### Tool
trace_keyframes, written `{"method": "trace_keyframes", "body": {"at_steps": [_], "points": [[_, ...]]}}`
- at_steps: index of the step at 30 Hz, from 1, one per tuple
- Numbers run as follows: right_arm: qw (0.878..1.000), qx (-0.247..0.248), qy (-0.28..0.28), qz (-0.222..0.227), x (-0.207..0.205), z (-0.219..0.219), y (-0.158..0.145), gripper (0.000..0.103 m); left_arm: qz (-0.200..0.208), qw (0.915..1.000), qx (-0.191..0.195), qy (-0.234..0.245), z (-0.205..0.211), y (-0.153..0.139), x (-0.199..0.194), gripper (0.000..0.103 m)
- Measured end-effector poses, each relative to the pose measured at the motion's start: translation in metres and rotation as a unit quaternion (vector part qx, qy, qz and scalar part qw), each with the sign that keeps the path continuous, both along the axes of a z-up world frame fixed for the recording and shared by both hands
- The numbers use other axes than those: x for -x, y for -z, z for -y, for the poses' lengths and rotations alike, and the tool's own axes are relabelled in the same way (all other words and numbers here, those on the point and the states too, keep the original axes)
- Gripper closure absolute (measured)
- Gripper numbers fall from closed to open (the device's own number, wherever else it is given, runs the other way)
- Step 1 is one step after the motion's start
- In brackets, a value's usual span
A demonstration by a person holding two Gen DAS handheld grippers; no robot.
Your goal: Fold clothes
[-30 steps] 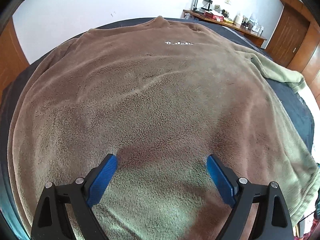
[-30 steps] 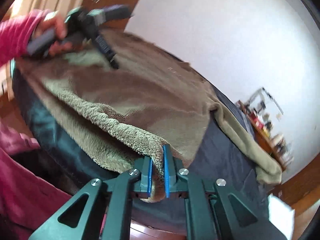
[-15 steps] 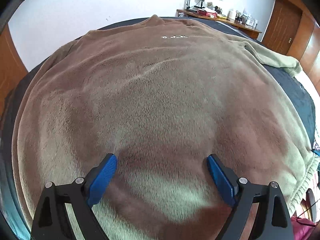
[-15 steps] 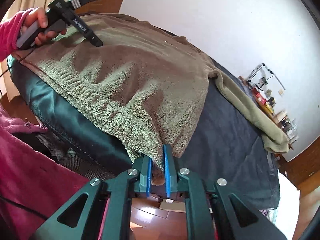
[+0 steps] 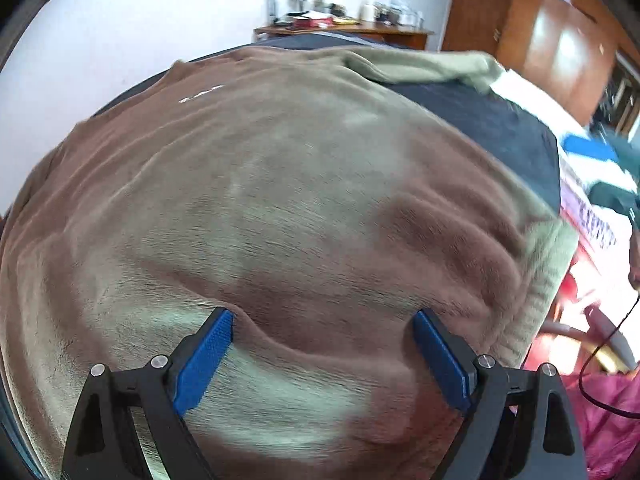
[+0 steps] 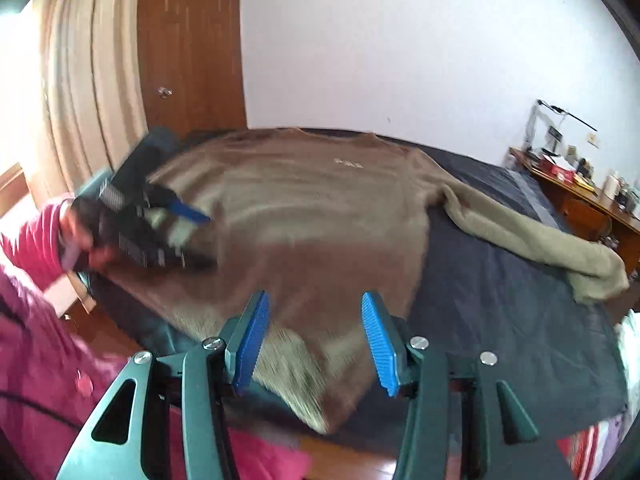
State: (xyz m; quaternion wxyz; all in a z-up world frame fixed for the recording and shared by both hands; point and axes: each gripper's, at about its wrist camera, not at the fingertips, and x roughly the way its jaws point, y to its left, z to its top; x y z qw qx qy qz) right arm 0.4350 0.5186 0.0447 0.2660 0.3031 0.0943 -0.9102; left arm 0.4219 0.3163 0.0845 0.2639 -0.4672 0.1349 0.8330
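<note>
At the near edge of the dark blue bed cover (image 6: 500, 288), the right gripper (image 6: 316, 336) is opening its jaws above the hem of the brown-green fleece sweater (image 6: 312, 216), pressing nothing. Farther left, the left gripper (image 5: 322, 354) stands wide, pads resting on the flat-spread fleece. Beyond, one sleeve (image 6: 540, 236) trails toward a cluttered wooden desk (image 6: 580, 192).

No legible text

The brown fleece sweater (image 6: 304, 216) bears a small white chest mark, toward twelve o'clock in both views, too blurred to read; nothing else is readable.
</note>
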Motion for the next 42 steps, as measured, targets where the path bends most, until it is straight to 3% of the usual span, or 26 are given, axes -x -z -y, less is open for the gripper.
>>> {"method": "trace_keyframes", "body": {"at_steps": [2, 7, 11, 16, 21, 30, 37, 42], "points": [[1.000, -0.019, -0.007, 0.014, 0.016, 0.018, 0.011, 0.050, -0.016, 0.9998, 0.010, 0.004, -0.004, 0.001, -0.007, 0.011], [0.995, -0.072, -0.020, 0.072, 0.042, 0.040, 0.052, 0.050, -0.001, 0.9999, -0.013, 0.003, 0.002, 0.003, -0.012, 0.011], [0.993, -0.064, -0.003, 0.095, 0.045, 0.019, 0.061, 0.051, -0.001, 0.9999, -0.014, 0.007, 0.005, 0.005, -0.012, 0.011], [0.994, -0.061, 0.004, 0.087, 0.039, 0.013, 0.064, 0.051, 0.019, 0.9997, -0.009, 0.013, 0.007, 0.001, -0.007, 0.011], [0.996, -0.050, 0.000, 0.080, 0.037, 0.005, 0.066, 0.050, 0.054, 0.9983, -0.021, 0.002, 0.002, -0.015, 0.016, 0.011], [0.997, -0.031, -0.011, 0.067, 0.034, -0.001, 0.066, 0.048, 0.028, 0.9976, -0.020, -0.060, -0.033, -0.047, 0.100, 0.011], [0.993, 0.039, -0.022, 0.109, 0.047, -0.025, 0.058, 0.047, 0.046, 0.9947, -0.045, -0.081, -0.063, -0.023, 0.145, 0.011], [0.986, 0.082, 0.114, 0.085, 0.073, -0.110, 0.030, 0.047, 0.060, 0.9941, -0.059, -0.069, -0.065, -0.004, 0.147, 0.011]]}}
